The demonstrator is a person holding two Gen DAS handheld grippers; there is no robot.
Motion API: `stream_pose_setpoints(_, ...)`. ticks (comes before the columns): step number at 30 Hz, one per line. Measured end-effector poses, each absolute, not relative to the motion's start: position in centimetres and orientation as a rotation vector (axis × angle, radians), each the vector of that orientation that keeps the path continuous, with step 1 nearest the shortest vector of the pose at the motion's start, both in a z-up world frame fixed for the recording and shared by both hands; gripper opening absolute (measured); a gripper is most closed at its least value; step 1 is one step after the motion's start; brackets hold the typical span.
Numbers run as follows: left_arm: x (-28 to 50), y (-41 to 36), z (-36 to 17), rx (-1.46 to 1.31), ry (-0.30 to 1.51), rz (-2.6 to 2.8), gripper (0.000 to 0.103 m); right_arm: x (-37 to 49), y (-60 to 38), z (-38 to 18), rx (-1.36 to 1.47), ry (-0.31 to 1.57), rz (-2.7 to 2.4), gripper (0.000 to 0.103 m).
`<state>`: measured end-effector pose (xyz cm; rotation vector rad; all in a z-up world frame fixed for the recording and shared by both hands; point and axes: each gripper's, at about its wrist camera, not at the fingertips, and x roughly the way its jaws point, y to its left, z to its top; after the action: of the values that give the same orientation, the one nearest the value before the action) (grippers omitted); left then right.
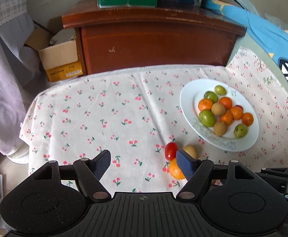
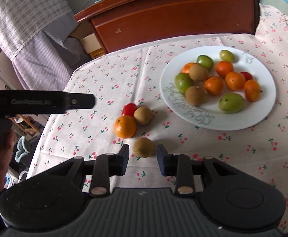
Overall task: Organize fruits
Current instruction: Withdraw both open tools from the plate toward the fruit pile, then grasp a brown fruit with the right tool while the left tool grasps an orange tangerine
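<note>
Loose fruit beside the white plate [image 2: 262, 116]

Our right gripper [image 2: 143, 159] straddles a kiwi [image 2: 144, 147], pads not touching — our left gripper [image 1: 144, 165] gapes, empty.

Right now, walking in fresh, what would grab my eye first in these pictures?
Probably the white plate piled with orange, green and brown fruit, on the cherry-print tablecloth. Next, the four loose fruits beside it: a red tomato, an orange and two brown fruits, the nearer brown fruit just ahead of the right gripper and its open fingers.
</note>
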<state>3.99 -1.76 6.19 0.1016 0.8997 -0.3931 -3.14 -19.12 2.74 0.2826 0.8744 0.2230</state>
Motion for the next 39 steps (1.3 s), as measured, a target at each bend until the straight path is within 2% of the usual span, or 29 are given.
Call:
stream_pose_setpoints(8,3.9,-2.1,5.2,0.112,0.919,-0.407,0.073,-2.6,-17.9,2.2,0.204,0.87,0.221,0.032)
stream_pose_setpoints(11,3.9,-2.4,4.9,0.115,0.925,-0.418,0.073,-2.4,-17.7,1.8,0.182,0.88,0.212,0.025)
stream_pose_setpoints(28,3.2,-5.5,2.7,0.143,0.9,-0.541,0.07,-2.9,-21.2,2.6,0.255,0.876,0.096,0.024)
stream_pose_setpoints(33,3.1,-6.1,1.9,0.168,0.897,-0.552,0.063,-3.0,-21.9,2.7,0.273,0.871,0.084,0.024)
stream_pose_setpoints(39,3.1,-6.6,1.3,0.186,0.901,-0.557,0.046,-2.9,-22.0,2.8,0.288,0.872,0.081,0.024)
